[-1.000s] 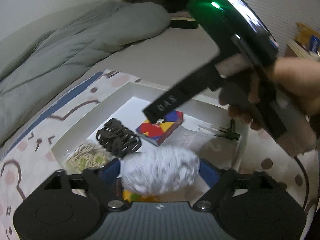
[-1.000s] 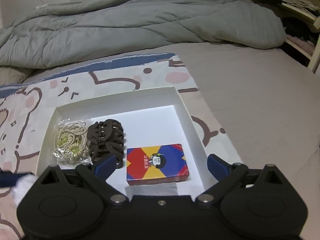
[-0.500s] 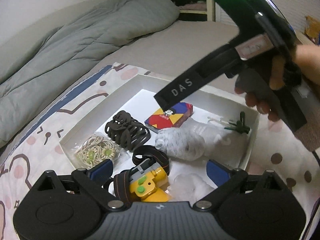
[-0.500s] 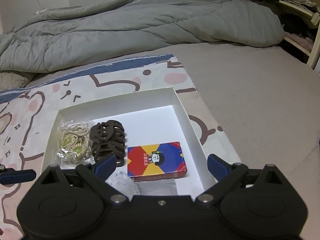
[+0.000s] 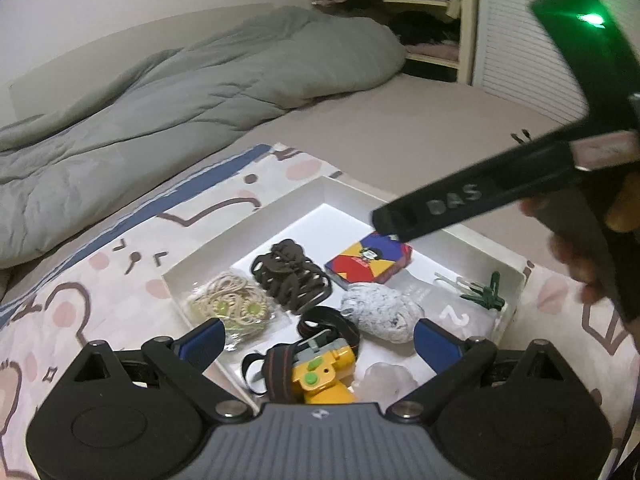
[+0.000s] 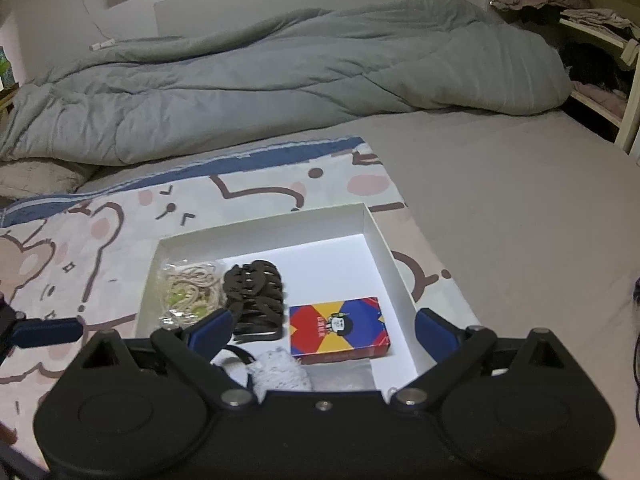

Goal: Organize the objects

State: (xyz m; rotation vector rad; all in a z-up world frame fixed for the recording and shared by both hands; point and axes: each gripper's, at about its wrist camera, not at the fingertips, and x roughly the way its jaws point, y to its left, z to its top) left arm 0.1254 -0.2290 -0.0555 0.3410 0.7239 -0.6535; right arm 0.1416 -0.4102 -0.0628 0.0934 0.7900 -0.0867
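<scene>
A white tray (image 5: 240, 236) (image 6: 260, 228) lies on a patterned mat. In it are a white fluffy ball (image 5: 380, 312) (image 6: 280, 376), a yellow headlamp (image 5: 320, 372) with a black strap, a brown hair claw (image 5: 290, 280) (image 6: 254, 296), a colourful card box (image 5: 370, 262) (image 6: 338, 328), bagged beige hair ties (image 5: 230, 304) (image 6: 190, 292) and green clips (image 5: 486, 292). My left gripper (image 5: 320, 342) hovers open over the tray's near end, holding nothing. My right gripper (image 6: 324, 332) is open and empty above the tray. One of its fingers (image 5: 460, 200) crosses the left wrist view, held by a hand (image 5: 580, 264).
A rumpled grey duvet (image 5: 200, 92) (image 6: 280, 80) fills the bed's far side. The pink and blue mat (image 5: 100, 280) (image 6: 100, 240) surrounds the tray. Bare grey sheet (image 6: 520, 220) lies to the right. Shelves with clothes (image 5: 432, 20) stand at the back.
The left gripper let go of the white fluffy ball, which now rests in the tray beside the headlamp. Both grippers have lifted and drawn back from the tray.
</scene>
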